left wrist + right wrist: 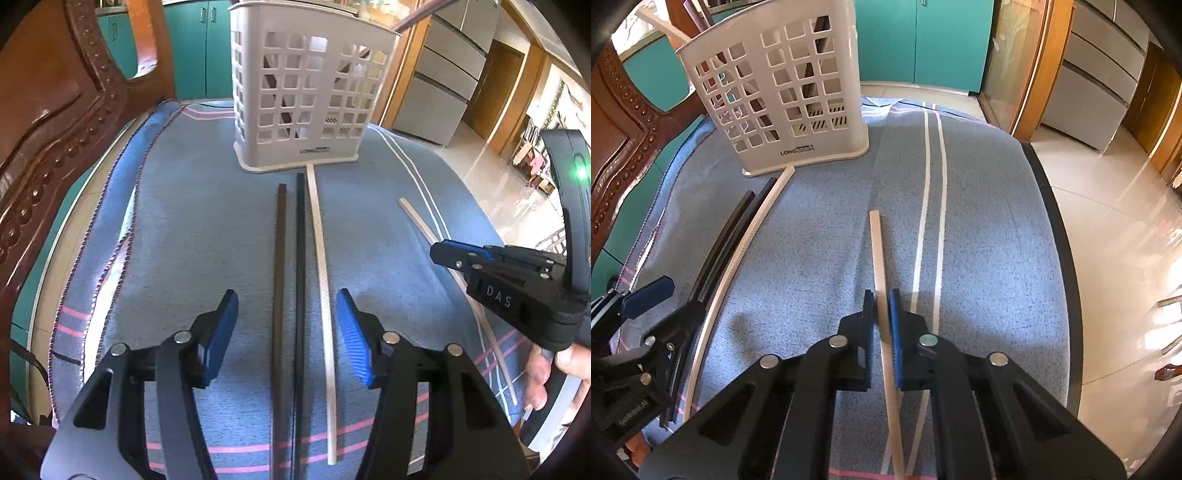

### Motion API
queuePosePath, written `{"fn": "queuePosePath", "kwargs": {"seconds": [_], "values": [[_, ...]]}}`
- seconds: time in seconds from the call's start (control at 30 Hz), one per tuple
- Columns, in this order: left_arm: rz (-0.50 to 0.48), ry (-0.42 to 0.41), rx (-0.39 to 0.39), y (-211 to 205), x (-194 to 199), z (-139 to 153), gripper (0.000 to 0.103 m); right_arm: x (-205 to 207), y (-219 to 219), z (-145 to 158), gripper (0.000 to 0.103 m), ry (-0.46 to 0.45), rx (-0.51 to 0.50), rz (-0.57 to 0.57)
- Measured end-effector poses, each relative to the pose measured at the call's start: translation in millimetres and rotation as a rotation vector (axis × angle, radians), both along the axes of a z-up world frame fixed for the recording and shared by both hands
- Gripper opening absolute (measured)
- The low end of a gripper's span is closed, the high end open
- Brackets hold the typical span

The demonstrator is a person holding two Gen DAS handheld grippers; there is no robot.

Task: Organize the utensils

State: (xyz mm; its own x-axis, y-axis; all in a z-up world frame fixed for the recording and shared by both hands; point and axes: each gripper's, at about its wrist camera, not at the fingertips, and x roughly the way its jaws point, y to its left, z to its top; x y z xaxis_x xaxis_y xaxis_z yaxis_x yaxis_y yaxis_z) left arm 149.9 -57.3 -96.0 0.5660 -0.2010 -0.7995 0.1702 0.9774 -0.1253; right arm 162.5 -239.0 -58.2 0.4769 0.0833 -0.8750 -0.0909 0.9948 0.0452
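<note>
My left gripper [287,300] is open, low over the blue cloth. Between its fingers lie two dark chopsticks [290,277] and a pale chopstick [322,273], all pointing at the white slotted utensil basket [303,92]. My right gripper [882,299] is shut on a light wooden chopstick [877,251] that lies on the cloth; it also shows in the left wrist view [415,218], with the right gripper [443,253] on it. The basket [783,88] stands at the far left in the right wrist view, with the dark chopsticks [727,236] and the pale chopstick [738,258] in front of it.
A carved wooden chair back [55,122] stands close on the left. The blue cloth [990,229] has white stripes; the table edge [1060,236] drops to a tiled floor on the right. Teal cabinets [923,40] stand behind. The basket holds a few dark utensils.
</note>
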Motion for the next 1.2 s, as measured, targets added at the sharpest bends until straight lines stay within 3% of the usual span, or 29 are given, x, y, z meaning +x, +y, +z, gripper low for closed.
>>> {"fn": "queuePosePath", "kwargs": {"seconds": [0.13, 0.17, 0.2, 0.3, 0.47, 0.57, 0.73, 0.8, 0.87, 0.97, 1.1, 1.2], "values": [[-0.012, 0.002, 0.062, -10, 0, -8, 0.056, 1, -2, 1, 0.009, 0.005, 0.004, 0.003], [-0.012, -0.005, 0.091, -12, 1, -9, 0.051, 2, -1, 0, 0.009, 0.005, 0.003, 0.003], [-0.015, -0.015, 0.104, -13, 0, -9, 0.039, 2, -1, 0, 0.009, 0.004, 0.001, 0.004], [-0.002, -0.004, 0.056, -6, 3, -8, 0.018, 2, -1, 1, 0.010, 0.003, -0.001, 0.005], [0.019, 0.020, -0.035, 8, 7, -7, 0.018, 1, -1, 0, 0.010, 0.004, 0.004, 0.005], [0.011, 0.003, -0.100, 13, 5, 1, 0.007, 0, -1, 0, 0.010, 0.005, 0.009, 0.007], [-0.022, -0.037, -0.284, 30, 1, 19, 0.006, -2, -4, 0, 0.010, 0.007, 0.014, 0.010], [0.002, -0.036, -0.301, 35, 2, 19, 0.006, -2, -4, 0, 0.010, 0.007, 0.016, 0.010], [0.044, -0.013, -0.277, 39, 7, 13, 0.009, -3, -4, 0, 0.010, 0.007, 0.014, 0.010], [0.078, 0.027, -0.233, 39, 15, -1, 0.021, -3, -3, 0, 0.011, 0.009, 0.006, 0.012], [0.070, 0.045, -0.185, 31, 24, -9, 0.024, -3, 2, 0, 0.015, 0.004, -0.013, 0.027], [0.064, 0.038, -0.103, 21, 29, -14, 0.024, -4, 5, 0, 0.017, 0.001, -0.026, 0.035]]}}
